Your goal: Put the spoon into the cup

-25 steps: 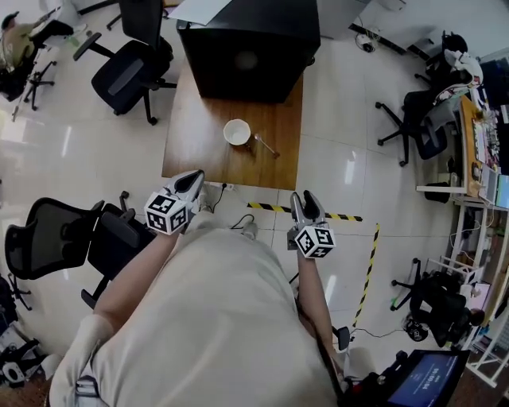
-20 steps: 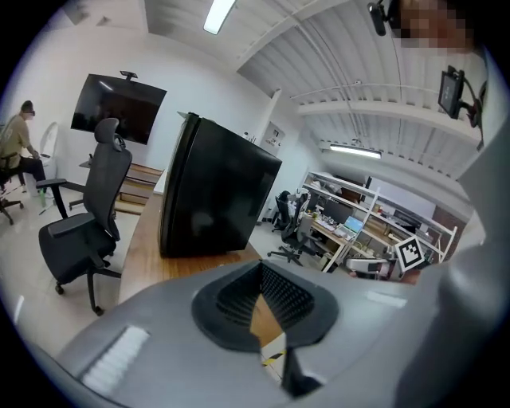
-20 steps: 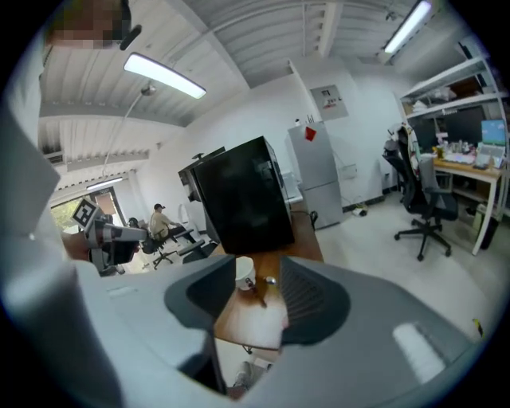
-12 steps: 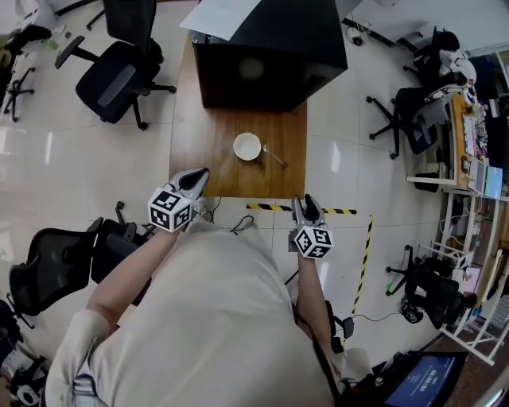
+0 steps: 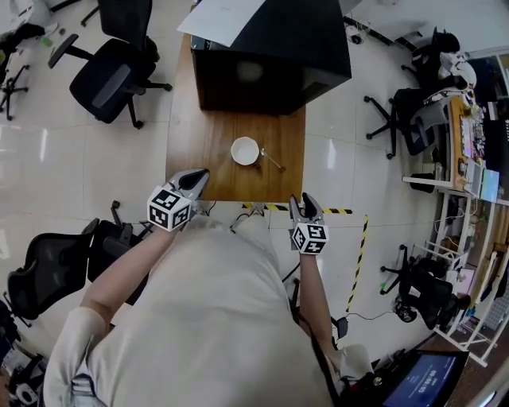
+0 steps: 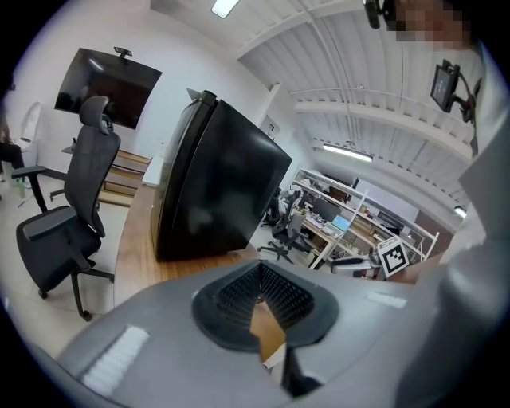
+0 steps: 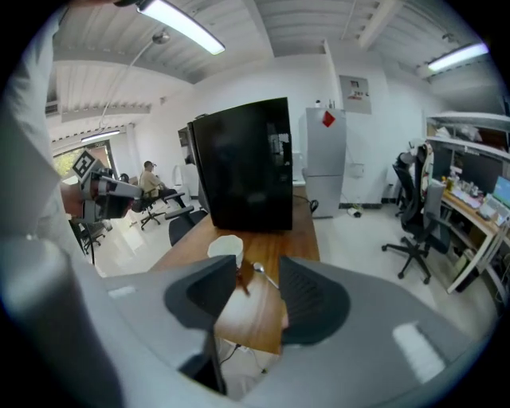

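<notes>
A white cup [image 5: 245, 150] stands on the near half of the wooden table [image 5: 199, 151], and a metal spoon [image 5: 272, 160] lies on the wood just to its right. Both grippers hang short of the table's near edge. My left gripper [image 5: 192, 181] is at the near left corner, and its jaws [image 6: 257, 269] meet at the tips with nothing in them. My right gripper [image 5: 303, 203] is just off the near right corner, open and empty. Through its gap [image 7: 256, 268] I see the cup [image 7: 225, 246] and spoon [image 7: 264, 275] ahead.
A large black box [image 5: 270, 56] with a white sheet [image 5: 223, 20] on top fills the table's far end. Office chairs [image 5: 111, 79] stand to the left, another [image 5: 48, 262] near my left side. Yellow-black tape [image 5: 354, 246] marks the floor at right, with desks [image 5: 469, 151] beyond.
The table with cup and spoon has drawn nearer to both grippers. My right gripper has shifted a little forward toward the near edge. Neither jaw pair looks different.
</notes>
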Demonstrator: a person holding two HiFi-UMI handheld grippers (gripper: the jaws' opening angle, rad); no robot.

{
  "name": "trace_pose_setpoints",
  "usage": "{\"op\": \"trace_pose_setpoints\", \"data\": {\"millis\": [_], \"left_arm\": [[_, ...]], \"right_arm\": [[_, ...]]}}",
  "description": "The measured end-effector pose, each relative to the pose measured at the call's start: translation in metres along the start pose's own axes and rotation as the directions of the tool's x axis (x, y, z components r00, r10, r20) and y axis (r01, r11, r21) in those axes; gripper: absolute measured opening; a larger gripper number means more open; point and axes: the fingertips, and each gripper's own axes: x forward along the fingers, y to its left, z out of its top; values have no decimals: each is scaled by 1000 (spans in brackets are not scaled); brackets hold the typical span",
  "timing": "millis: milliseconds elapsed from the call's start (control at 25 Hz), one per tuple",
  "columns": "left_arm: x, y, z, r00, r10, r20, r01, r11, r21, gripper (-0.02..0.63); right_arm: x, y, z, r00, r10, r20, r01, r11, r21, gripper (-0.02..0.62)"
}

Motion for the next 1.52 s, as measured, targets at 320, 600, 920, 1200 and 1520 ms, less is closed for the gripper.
{"op": "trace_pose_setpoints", "data": {"millis": [320,600,920,1200,1520], "left_arm": [[20,-12,12,991,130,42,-128,990,-57,0],[30,-15,29,975,217,38,-216,976,-27,0],[26,-21,29,950,309,35,-308,951,-36,0],[17,-23,23,926,377,22,-375,925,-61,0],[3,-23,16,902,431,24,-428,899,-90,0]], "right_arm": [[51,-21,-31,979,127,-157,-159,965,-208,172],[114,-36,-71,925,176,-335,-299,883,-362,172],[172,-45,-113,859,190,-474,-406,819,-406,172],[199,-43,-130,827,196,-528,-463,769,-441,172],[207,-40,-141,795,210,-568,-508,742,-437,167]]}}
